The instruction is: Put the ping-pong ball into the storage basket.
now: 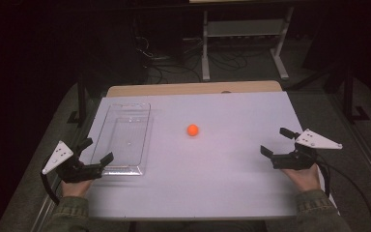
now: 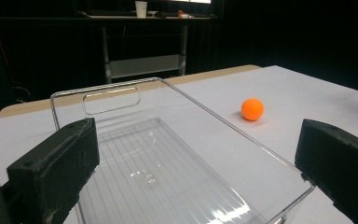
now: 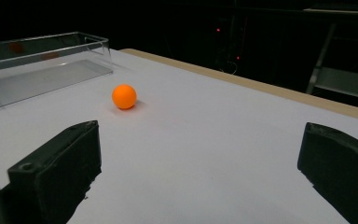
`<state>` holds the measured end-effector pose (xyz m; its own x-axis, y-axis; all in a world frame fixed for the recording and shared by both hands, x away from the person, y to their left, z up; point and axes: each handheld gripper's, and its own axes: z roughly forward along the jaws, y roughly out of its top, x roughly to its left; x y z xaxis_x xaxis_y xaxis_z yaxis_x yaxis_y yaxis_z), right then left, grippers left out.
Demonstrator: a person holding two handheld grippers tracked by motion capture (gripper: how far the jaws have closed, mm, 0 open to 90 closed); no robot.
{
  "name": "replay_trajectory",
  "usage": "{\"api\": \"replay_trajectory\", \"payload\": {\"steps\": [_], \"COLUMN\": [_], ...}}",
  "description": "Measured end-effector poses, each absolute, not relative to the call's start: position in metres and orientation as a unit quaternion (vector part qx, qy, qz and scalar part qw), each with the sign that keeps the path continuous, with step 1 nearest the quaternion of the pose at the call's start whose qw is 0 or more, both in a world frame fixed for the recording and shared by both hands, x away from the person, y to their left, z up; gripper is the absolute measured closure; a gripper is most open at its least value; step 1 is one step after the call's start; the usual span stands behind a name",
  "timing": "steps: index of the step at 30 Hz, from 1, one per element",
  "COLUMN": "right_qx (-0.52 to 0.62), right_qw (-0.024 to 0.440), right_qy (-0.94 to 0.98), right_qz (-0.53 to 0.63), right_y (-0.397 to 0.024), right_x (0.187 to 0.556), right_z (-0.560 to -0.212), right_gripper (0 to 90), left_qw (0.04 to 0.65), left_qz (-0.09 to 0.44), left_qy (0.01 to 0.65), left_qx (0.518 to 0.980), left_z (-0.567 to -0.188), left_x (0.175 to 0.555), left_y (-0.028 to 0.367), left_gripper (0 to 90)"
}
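I am looking at a white table top [image 1: 232,174] lying flat, with a bare wooden strip [image 1: 174,90] showing along its far edge. Behind it a pale metal stand [image 1: 244,28] is standing on the grey floor [image 1: 328,101], and dark cables [image 1: 174,63] are trailing beside its feet. In the left gripper view a white cup [image 2: 141,8] is sitting on a dark shelf [image 2: 112,17] far back.
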<state>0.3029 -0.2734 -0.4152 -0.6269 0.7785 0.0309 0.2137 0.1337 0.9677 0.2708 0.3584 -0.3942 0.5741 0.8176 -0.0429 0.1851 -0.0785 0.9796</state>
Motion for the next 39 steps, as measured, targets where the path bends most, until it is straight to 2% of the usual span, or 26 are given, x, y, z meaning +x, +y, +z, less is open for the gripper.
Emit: {"api": "replay_trajectory", "payload": {"steps": [39], "right_qx": [0.343], "right_qw": [0.249], "right_qy": [0.711], "right_qz": [0.561], "right_y": [-0.271], "right_x": [0.302], "right_z": [-0.417], "right_gripper": [0.0], "left_qw": [0.506], "left_qz": [0.250], "left_qy": [0.343], "left_qx": [0.751], "left_z": [-0.359], "left_x": [0.282], "left_y": [0.335], "left_gripper": [0.0]}}
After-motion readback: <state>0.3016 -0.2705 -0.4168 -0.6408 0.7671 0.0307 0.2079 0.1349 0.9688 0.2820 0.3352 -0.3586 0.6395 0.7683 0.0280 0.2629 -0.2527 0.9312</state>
